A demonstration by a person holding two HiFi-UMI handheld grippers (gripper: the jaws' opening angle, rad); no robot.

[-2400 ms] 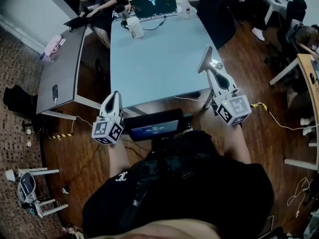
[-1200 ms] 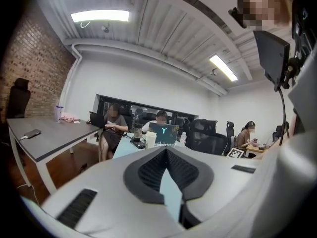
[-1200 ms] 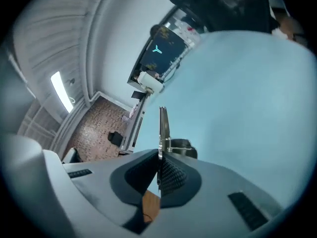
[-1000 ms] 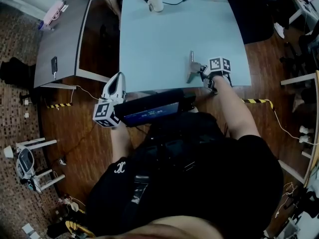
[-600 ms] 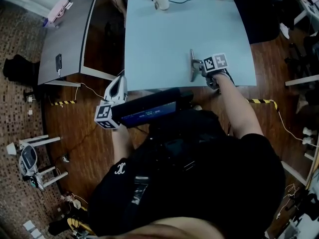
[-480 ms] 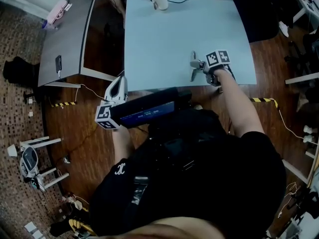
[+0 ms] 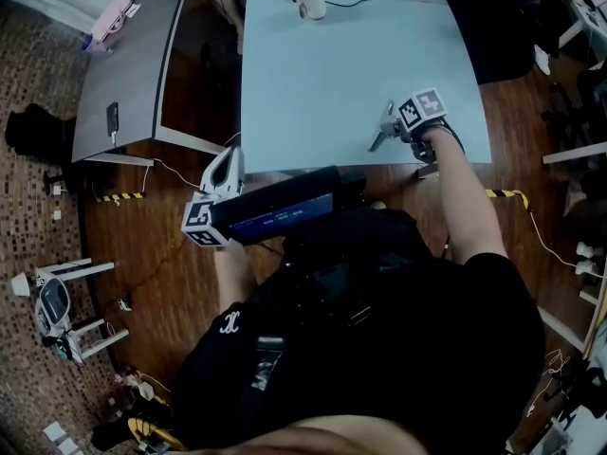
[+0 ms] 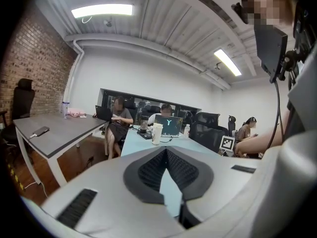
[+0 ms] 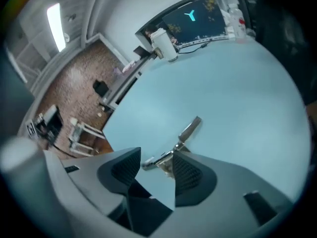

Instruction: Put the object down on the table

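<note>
The right tool (image 7: 391,127) is letting go. A moment ago its two jaws were squeezed shut on the metal clip (image 7: 381,131). Now they are opening wide. In the right gripper view the clip (image 9: 174,144) still sits between the jaws of the tool (image 9: 156,158). It lies close against one pad, and the other pad has pulled away from it, so nothing pinches it any more.

The clip is low over the light blue tabletop (image 7: 322,74), by the near edge and toward the right corner. It looks like it is lying on the tabletop (image 9: 237,83), but I cannot be sure it is all the way down.

This means the job is nearly done. The clip has been set down and let go. I think the only thing left is to pull the right tool back without bumping the clip.

The left tool (image 7: 225,156) hangs off the near edge of the tabletop. Its jaws (image 8: 166,151) are closed together and hold nothing.
</note>
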